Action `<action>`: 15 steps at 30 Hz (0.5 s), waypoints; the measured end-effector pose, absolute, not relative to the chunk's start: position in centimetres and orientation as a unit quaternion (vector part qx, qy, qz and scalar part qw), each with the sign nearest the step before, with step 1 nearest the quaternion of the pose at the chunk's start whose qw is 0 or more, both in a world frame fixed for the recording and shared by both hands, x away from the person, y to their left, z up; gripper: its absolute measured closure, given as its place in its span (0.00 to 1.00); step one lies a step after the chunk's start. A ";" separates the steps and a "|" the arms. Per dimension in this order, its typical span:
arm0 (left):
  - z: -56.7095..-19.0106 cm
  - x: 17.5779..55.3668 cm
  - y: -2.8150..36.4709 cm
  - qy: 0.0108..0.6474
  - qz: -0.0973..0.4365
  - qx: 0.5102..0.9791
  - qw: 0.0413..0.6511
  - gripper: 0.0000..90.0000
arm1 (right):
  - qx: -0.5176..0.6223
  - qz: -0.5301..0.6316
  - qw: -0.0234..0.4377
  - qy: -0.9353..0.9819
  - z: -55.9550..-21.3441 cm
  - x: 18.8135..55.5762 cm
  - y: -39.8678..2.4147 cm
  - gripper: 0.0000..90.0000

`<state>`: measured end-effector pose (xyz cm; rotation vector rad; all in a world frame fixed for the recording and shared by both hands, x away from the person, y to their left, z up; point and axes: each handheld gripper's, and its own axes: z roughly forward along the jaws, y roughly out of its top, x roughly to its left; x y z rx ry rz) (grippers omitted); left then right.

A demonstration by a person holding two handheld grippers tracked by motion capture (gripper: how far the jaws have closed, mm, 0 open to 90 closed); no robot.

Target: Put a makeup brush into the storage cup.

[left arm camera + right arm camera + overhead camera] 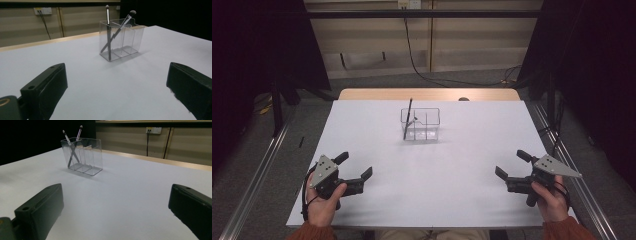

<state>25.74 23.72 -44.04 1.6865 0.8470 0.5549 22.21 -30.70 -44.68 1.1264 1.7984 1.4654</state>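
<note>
Nearest the camera in the high view, at 6 o'clock, two orange sleeves enter from the bottom edge, each hand holding a gripper. Left gripper (357,166) sits at about 8 o'clock on the tabletop (432,175), jaws spread wide apart with nothing between them; the left gripper view confirms a broad gap of bare white surface between its two black jaws. Right gripper (511,164) sits at about 4 o'clock, jaws likewise spread apart and holding nothing, as its own view confirms. Both grippers carry a grey three-cornered plate on top and rest low at the near edge, well apart from each other.

Between the grippers and the centre, the white tabletop carries no obstruction; the line from either gripper to the organizer is open.

Toward 12 o'clock, slightly beyond centre, stands a clear acrylic organizer (421,124), upright, divided into compartments. Two makeup brushes (108,30) stand in the end compartment at its left side as seen from above, handles down, heads up above the rim, and crossing each other. One stands near upright; the other (122,22) leans across it. Remaining compartments appear empty.

Beyond the white surface, a wooden edge strip (427,94) shows at 12 o'clock; further back, a dark cable (412,55) hangs against a beige wall panel.
</note>
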 end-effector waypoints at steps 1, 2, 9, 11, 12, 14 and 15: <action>-44.0 25.7 23.7 0.356 0.236 0.717 0.551 0.03 | 0.419 0.547 0.281 0.668 -44.6 22.1 -30.7 0.00; -44.0 25.6 23.7 0.355 0.237 0.718 0.550 0.03 | 0.419 0.549 0.280 0.667 -44.5 22.0 -30.7 0.00; -44.1 25.7 23.7 0.366 0.236 0.713 0.549 0.03 | 0.418 0.548 0.281 0.668 -44.5 21.7 -30.8 0.00; -44.0 25.8 23.8 0.362 0.236 0.715 0.549 0.03 | 0.419 0.548 0.280 0.668 -44.5 21.7 -30.7 0.00; -44.0 25.8 23.8 0.364 0.238 0.715 0.548 0.03 | 0.417 0.547 0.279 0.670 -44.6 21.8 -30.7 0.00; -44.1 25.9 23.9 0.367 0.238 0.715 0.546 0.03 | 0.416 0.547 0.278 0.671 -44.6 21.9 -30.7 0.00; -44.1 26.0 24.1 0.375 0.239 0.709 0.547 0.03 | 0.416 0.546 0.278 0.672 -44.6 21.9 -30.7 0.00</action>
